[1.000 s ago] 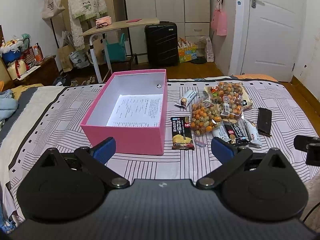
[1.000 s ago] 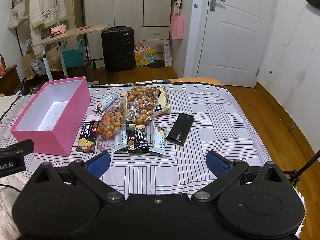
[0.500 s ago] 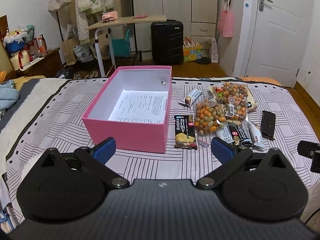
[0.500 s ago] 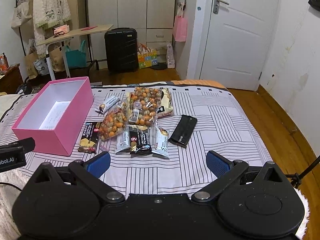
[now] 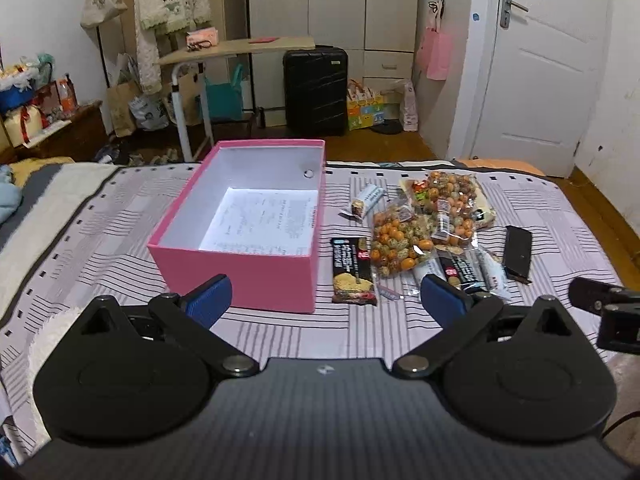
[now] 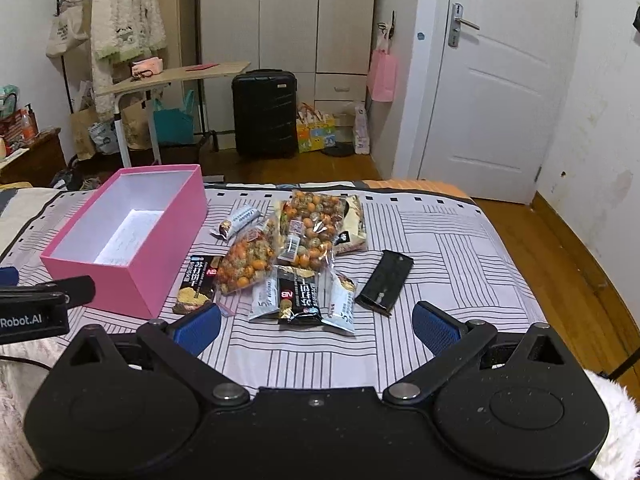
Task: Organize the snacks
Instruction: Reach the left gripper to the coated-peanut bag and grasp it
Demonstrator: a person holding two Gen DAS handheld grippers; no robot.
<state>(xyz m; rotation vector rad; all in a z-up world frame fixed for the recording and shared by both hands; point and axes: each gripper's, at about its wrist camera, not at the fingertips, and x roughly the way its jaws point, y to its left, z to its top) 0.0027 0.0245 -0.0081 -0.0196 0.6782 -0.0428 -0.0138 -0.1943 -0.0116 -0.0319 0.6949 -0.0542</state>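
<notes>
- The pink box (image 5: 240, 268) sits open on the striped bed cover (image 5: 100, 240), with a printed sheet of paper (image 5: 264, 220) lying flat on its floor and no snack inside.
- Just right of the pink box lies a black-and-yellow snack bar (image 5: 353, 272), close to its near corner but not touching it.
- Further right of the box, two clear bags of orange and green coated nuts (image 5: 396, 244) overlap, with small dark and white packets (image 6: 300, 296) tucked at their near edge.
- A small white wrapped snack (image 5: 366, 200) lies right of the box's far end.
- A flat black packet (image 6: 385, 282) lies farthest right of the box, apart from the pile.
- The left tool (image 5: 326, 296) hangs in front of the box's near wall, fingers spread wide, holding nothing.
- The right tool (image 6: 316, 328) hangs near the packets, right of the box, also spread wide and empty.
</notes>
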